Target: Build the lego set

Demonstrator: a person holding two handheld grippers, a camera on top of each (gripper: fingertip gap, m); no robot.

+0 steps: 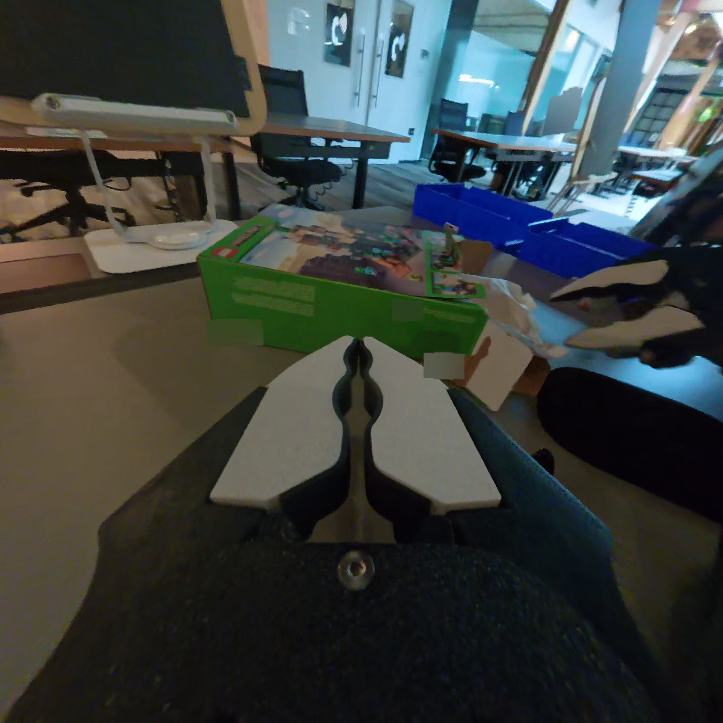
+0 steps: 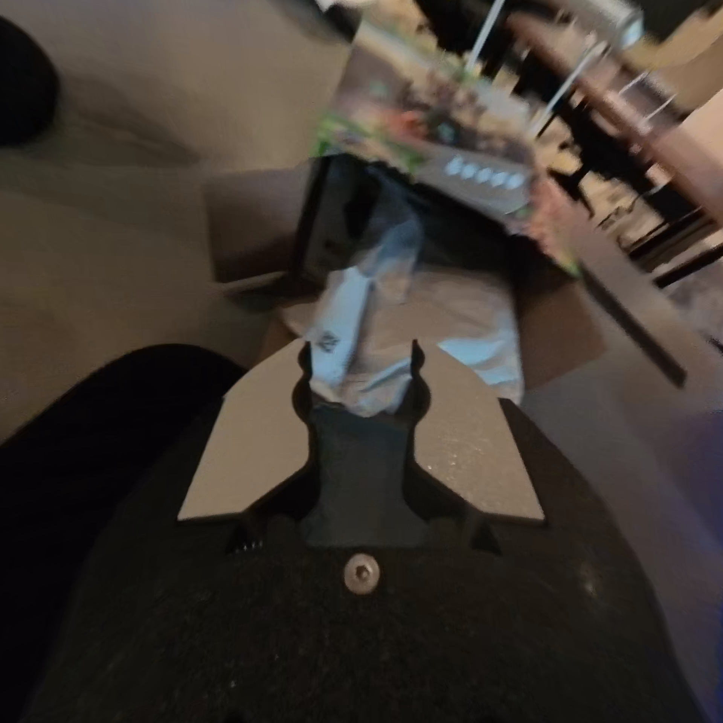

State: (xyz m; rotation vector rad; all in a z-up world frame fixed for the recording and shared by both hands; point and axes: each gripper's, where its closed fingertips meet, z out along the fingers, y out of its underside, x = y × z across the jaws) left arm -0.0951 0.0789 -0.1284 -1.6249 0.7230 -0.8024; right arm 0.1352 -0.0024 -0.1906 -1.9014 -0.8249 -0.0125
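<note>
A green lego box (image 1: 332,309) lies on the grey table (image 1: 98,391), its right end open with cardboard flaps (image 1: 504,367) spread out. A crumpled white paper bag (image 1: 512,309) sticks out of that end. My left gripper (image 1: 360,341) is shut with nothing between its pads, just in front of the box's long side. My right gripper (image 1: 563,321) is at the open end with its fingers apart. The right wrist view is blurred: my right gripper (image 2: 360,344) is open, the bag (image 2: 391,332) lies between and beyond its fingers, and the box (image 2: 430,129) is behind.
Blue plastic bins (image 1: 528,231) stand behind the box at the right. A white lamp base (image 1: 156,242) sits at the back left. A black rounded shape (image 1: 626,430) lies on the table's right side, close to my right gripper. My hands' fingertips stand some 25 cm from each other.
</note>
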